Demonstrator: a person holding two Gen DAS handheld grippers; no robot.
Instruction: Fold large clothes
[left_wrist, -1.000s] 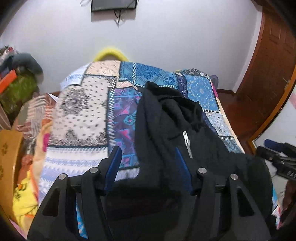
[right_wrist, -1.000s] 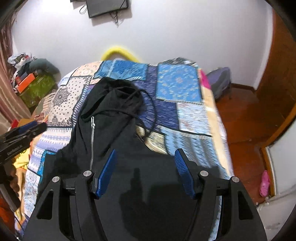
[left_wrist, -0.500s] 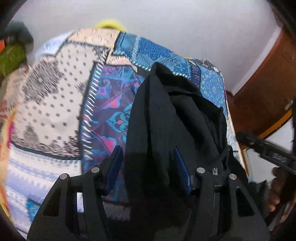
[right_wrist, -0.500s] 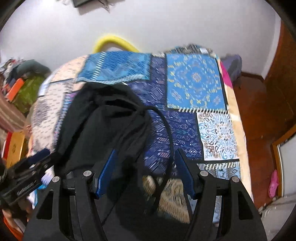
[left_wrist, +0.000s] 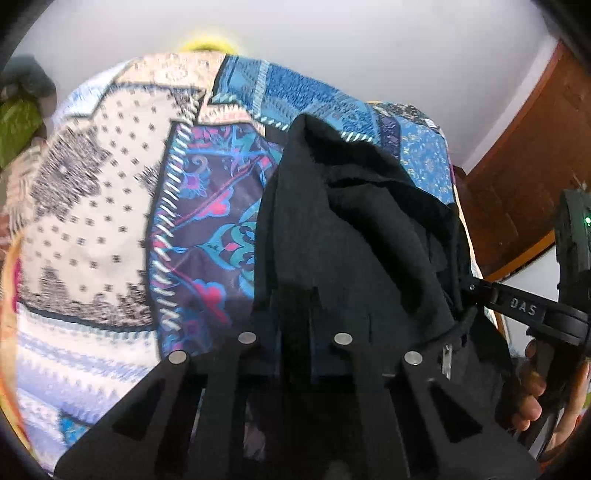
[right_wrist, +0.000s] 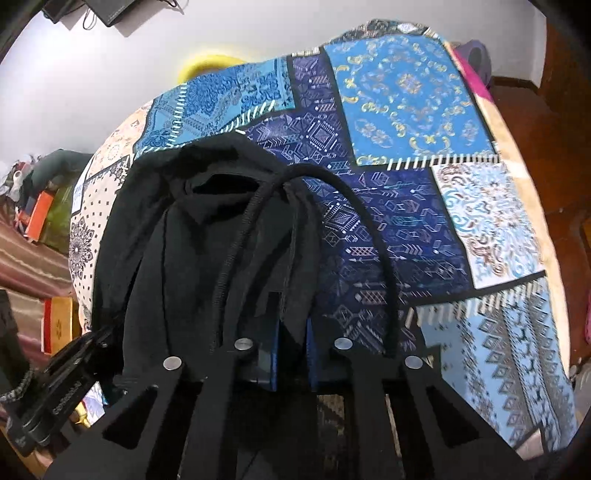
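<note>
Left gripper (left_wrist: 295, 332), low centre of the left wrist view: jaws have just been closing and now stand pressed together on a fold of the black hoodie (left_wrist: 354, 236). Cloth bunches up between the fingers and hides the pads.

Right gripper (right_wrist: 291, 347), low centre of the right wrist view: jaws have likewise just been closing, blue pads (right_wrist: 274, 354) nearly meeting, a strip of hoodie fabric pinched between them. A black drawcord (right_wrist: 384, 251) loops from the hood opening down the right side of the jaws.

Hoodie (right_wrist: 192, 251) lies along the patchwork bedspread (right_wrist: 406, 88), hood end toward the top of each frame, body running down under both tools. A zipper pull (left_wrist: 447, 356) shows at lower right of the left view, near the other tool.

Right gripper also seen at the right edge of the left view (left_wrist: 517, 306), its tip touching the hoodie edge; the person's hand (left_wrist: 535, 391) grips its handle below. The left tool shows at lower left of the right view (right_wrist: 62, 395).

Surface: bed covered in blue, cream and purple printed panels (left_wrist: 92, 206).

Room: white wall (left_wrist: 332, 44) behind the bed, a yellow curved object (right_wrist: 207, 64) at the far end, brown wooden door (left_wrist: 528, 173) at right, dark screen (right_wrist: 110, 11) on the wall upper left, piled belongings (right_wrist: 40, 206) at left edge
</note>
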